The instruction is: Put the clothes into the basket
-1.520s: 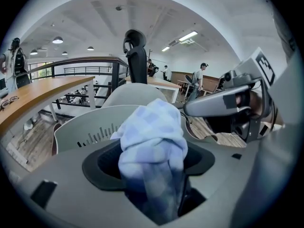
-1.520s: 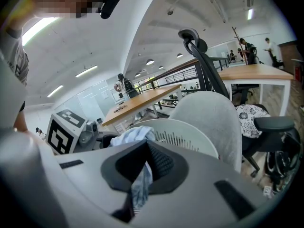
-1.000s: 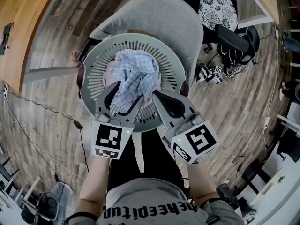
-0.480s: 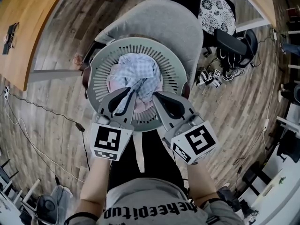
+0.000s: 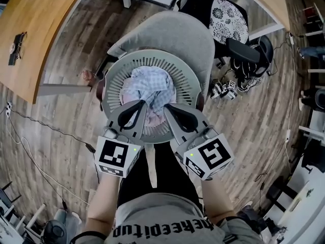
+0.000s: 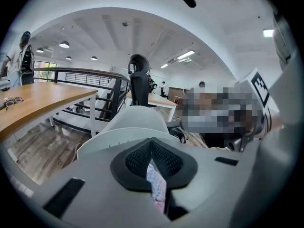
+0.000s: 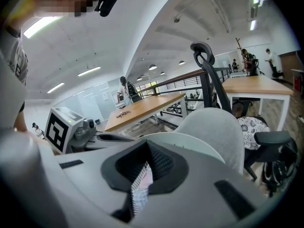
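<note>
Left gripper [image 5: 142, 105] jaws, open before, now pinch the checked cloth [image 5: 150, 82] — right gripper [image 5: 166, 109] clamps it too

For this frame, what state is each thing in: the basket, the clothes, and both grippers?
basket: upright on the chair
clothes: bunched up inside the basket
left gripper: jaws shut on the clothes
right gripper: jaws shut on the clothes

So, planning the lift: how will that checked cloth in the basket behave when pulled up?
Probably floppy: the cloth lies crumpled in the basket, so it should sag between the left gripper and right gripper, both shut on thin folds. It looks light; a fold might slip free.
</note>
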